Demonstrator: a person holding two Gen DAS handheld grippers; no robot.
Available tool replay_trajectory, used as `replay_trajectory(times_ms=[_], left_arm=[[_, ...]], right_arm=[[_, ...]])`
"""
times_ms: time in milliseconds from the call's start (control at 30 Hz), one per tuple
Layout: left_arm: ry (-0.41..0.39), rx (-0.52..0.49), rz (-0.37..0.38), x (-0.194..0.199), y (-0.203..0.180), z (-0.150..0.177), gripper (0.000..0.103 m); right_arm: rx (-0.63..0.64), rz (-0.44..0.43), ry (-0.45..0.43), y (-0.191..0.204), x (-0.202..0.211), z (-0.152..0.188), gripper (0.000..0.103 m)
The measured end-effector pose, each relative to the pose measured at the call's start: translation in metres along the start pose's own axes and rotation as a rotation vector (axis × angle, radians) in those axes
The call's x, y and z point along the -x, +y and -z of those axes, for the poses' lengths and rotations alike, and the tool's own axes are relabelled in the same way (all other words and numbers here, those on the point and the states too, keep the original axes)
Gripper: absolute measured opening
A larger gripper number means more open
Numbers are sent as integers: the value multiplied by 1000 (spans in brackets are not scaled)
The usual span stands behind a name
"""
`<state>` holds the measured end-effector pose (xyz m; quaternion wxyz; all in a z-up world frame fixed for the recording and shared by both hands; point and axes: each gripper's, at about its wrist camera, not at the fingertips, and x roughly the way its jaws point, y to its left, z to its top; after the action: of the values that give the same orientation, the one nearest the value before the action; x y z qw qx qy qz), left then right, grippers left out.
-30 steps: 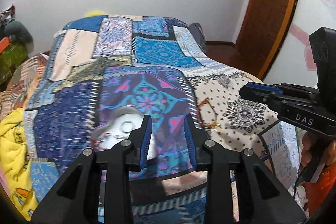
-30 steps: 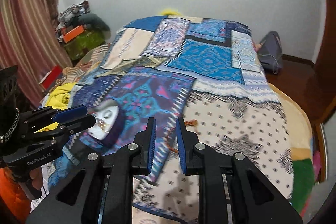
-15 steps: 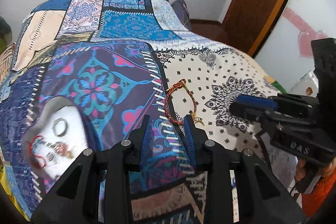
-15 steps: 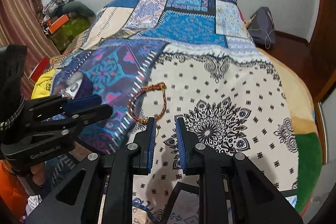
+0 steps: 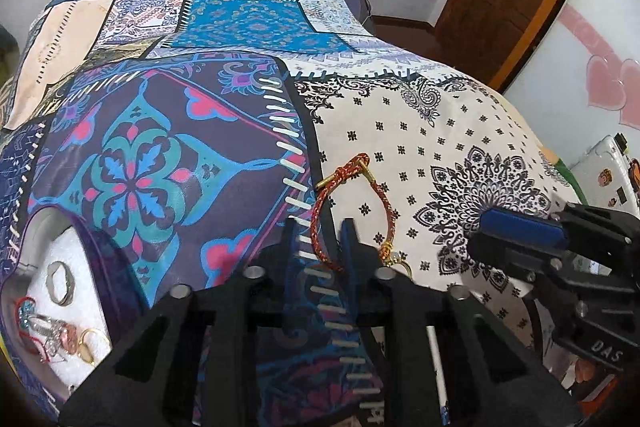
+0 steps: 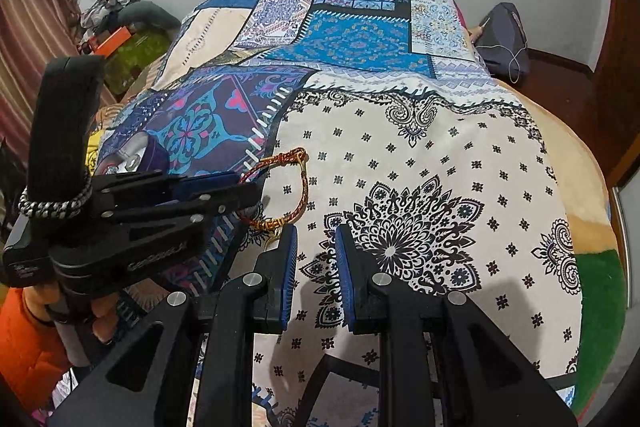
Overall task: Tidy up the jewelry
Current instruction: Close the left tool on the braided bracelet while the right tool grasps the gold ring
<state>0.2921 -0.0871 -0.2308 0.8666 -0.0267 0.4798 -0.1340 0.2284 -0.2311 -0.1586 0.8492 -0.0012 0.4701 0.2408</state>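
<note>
left gripper (image 5: 319, 241) fingers just closing, bracelet (image 5: 352, 211) cord between, grip unclear | right gripper (image 6: 316, 251) fingers together, bare bed (image 6: 460, 147) ahead | bracelet's near end hidden

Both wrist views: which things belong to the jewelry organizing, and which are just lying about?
Job: bracelet; jewelry tray.
Lying about: dark bag; orange box; white stickered case.

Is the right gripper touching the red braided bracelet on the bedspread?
Apart. The left wrist view shows a strip of bare white patterned bedspread between the right gripper and the gold-ringed end of the red braided bracelet.
</note>
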Motion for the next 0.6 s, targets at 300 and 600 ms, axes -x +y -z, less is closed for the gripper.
replay_trajectory(times_ms=[300,600], left_arm=[[-47,29,4,24,12,3,1],[-161,58,-11,79,33,9,1]], right_arm=[[57,-25,49,20,-15,1,18],[86,-14,117,34,-43,3,18]])
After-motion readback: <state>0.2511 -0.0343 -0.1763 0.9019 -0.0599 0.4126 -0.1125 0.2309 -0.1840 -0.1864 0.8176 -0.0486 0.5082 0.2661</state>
